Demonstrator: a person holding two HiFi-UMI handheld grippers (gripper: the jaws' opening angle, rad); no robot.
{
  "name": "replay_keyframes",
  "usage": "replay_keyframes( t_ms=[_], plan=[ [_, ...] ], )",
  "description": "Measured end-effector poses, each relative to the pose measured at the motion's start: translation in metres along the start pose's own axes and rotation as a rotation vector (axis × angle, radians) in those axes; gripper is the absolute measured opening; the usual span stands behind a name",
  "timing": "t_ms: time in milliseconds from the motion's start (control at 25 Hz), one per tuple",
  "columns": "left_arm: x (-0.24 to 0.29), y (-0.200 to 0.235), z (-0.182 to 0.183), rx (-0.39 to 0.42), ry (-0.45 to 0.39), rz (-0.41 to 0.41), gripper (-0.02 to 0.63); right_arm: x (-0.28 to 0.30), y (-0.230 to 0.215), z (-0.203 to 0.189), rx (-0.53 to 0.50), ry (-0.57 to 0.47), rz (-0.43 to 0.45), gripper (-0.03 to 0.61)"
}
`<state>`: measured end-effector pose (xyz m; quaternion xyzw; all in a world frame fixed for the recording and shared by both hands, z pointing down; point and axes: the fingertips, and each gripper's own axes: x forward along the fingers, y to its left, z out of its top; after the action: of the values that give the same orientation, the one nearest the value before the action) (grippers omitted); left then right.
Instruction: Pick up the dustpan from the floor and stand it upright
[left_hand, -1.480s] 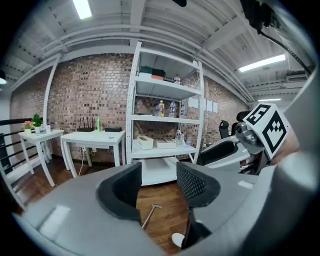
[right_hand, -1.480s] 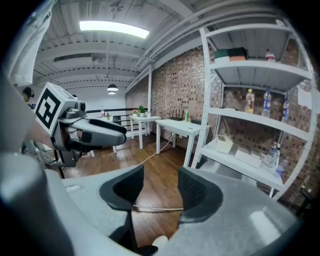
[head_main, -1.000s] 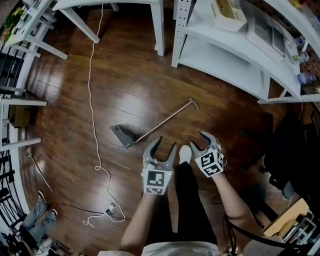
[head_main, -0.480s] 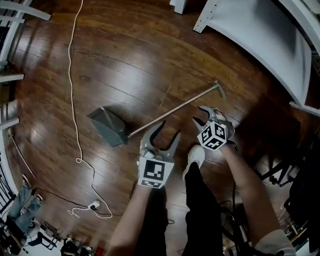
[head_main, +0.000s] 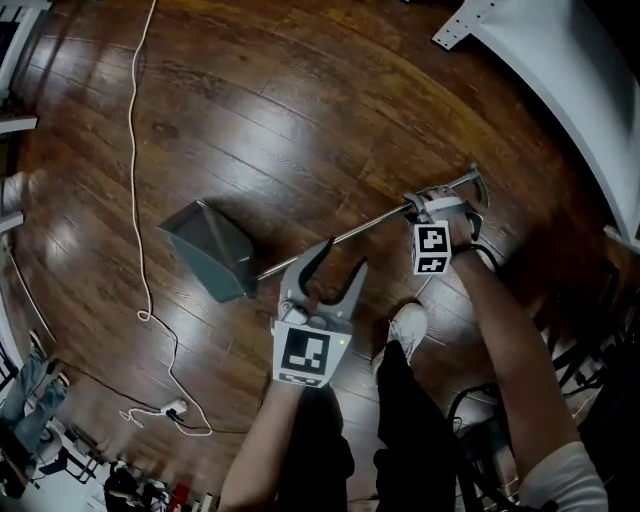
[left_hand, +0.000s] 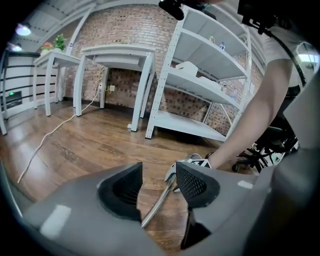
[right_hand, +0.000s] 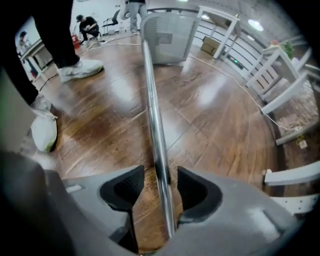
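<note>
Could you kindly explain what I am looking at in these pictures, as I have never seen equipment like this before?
There is no robot here: a person holds a hand tool with two jaws in each hand. The head view comes from a camera on the person's head, looking down at a wooden floor. The other two come from cameras riding on each tool, looking along its jaws. On the floor lie a grey dustpan with a long metal handle, and a white cable. The left gripper has its jaws apart near the handle's middle, gripping nothing. The right gripper points down near the handle's far end; its jaws are apart with the handle between them, not clamped. The person's white shoe shows below.
</note>
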<state>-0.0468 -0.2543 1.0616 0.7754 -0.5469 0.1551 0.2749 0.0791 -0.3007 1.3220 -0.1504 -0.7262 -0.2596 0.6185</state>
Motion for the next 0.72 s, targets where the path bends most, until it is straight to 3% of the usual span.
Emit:
replay_keyframes(
  t_ms=[120, 160, 320, 720],
  plan=[
    [-0.003, 0.010, 0.006, 0.009, -0.011, 0.017, 0.229, 0.010, 0.010, -0.003, -0.027, 0.021, 0.051, 0.147],
    [-0.003, 0.012, 0.008, 0.004, -0.009, 0.025, 0.229, 0.008, 0.012, -0.004, -0.029, 0.021, 0.065, 0.088],
    [-0.012, 0.009, 0.026, -0.015, -0.017, 0.036, 0.229, -0.027, 0.025, -0.007, -0.037, 0.048, 0.116, 0.075],
    [-0.097, -0.057, 0.116, -0.038, 0.005, -0.007, 0.229, -0.247, 0.031, -0.006, -0.012, 0.184, 0.141, 0.071]
  ],
)
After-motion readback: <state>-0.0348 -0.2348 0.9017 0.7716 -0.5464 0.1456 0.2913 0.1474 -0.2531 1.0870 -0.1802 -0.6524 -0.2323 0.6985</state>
